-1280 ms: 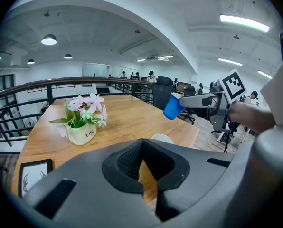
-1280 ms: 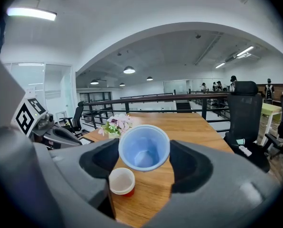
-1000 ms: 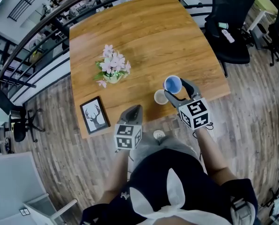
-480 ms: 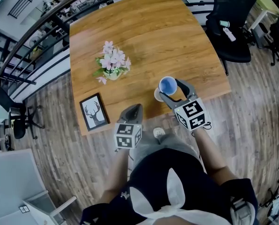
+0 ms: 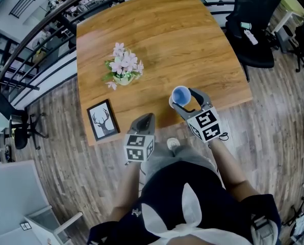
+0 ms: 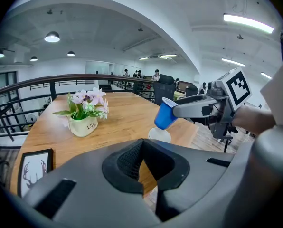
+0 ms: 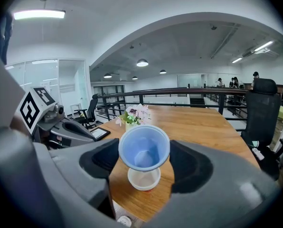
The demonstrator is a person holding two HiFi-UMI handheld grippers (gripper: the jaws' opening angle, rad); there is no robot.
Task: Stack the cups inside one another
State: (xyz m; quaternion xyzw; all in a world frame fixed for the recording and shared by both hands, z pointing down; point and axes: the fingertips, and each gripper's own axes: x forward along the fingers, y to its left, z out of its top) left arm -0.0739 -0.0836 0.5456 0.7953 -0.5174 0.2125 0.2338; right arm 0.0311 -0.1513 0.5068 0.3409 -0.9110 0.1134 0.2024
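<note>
I hold blue cup (image 5: pixel 180 94) in right gripper (image 5: pixel 184 100) over white cup (image 7: pixel 144 178), desk's (image 5: pixel 157 45) near edge; left gripper (image 5: pixel 144 121) closed, empty; nesting pending.

your right gripper (image 5: pixel 187 99) grips blue cup (image 5: pixel 181 94) right over white cup (image 5: pixel 171 102) near table (image 5: pixel 157 34) edge; left gripper (image 5: pixel 143 121) beside picture frame (image 5: pixel 102 123); flowers (image 5: pixel 123 67) beyond.

The square wooden tabletop (image 5: pixel 157 40) carries a small white plastic cup (image 7: pixel 144 179) just beneath the right tongs (image 5: pixel 185 99), a cream pot of pink flowers (image 5: pixel 122 73) beyond the left tongs (image 5: pixel 144 120), and a black-framed deer picture (image 5: pixel 102 121) left of them.
</note>
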